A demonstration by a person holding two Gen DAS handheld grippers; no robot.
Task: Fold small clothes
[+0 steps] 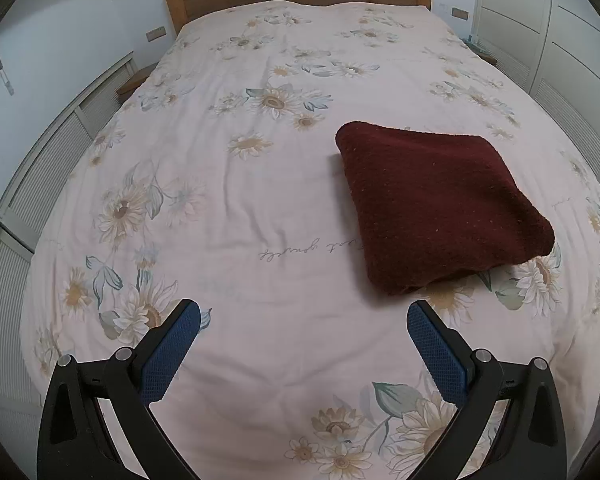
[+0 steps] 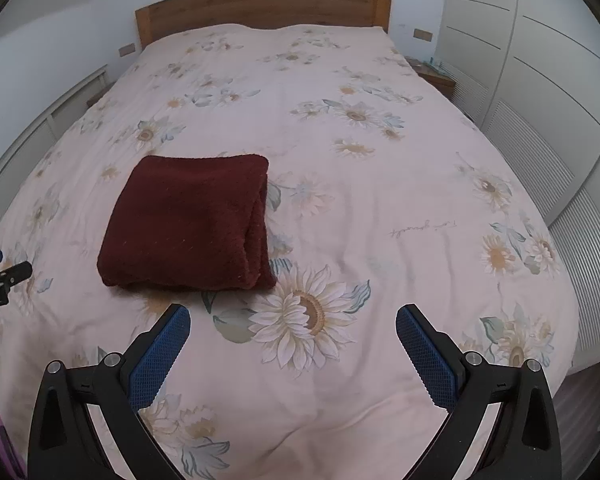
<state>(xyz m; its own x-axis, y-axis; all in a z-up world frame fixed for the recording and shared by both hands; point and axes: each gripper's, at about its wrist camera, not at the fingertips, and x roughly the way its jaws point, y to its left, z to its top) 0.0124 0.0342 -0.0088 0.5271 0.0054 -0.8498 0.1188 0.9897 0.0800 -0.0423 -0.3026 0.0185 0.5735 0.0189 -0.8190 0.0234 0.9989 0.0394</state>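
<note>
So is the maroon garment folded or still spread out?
Folded: the maroon garment lies as a compact rectangle, stacked layers showing along its right edge.

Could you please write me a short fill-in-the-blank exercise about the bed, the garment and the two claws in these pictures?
1. The dark red garment lies ____ on the floral bedspread.
2. The left claw and right claw both have their jaws ____.
3. The wooden headboard stands at the ____ end of the bed.

Missing words: folded; open; far
</note>
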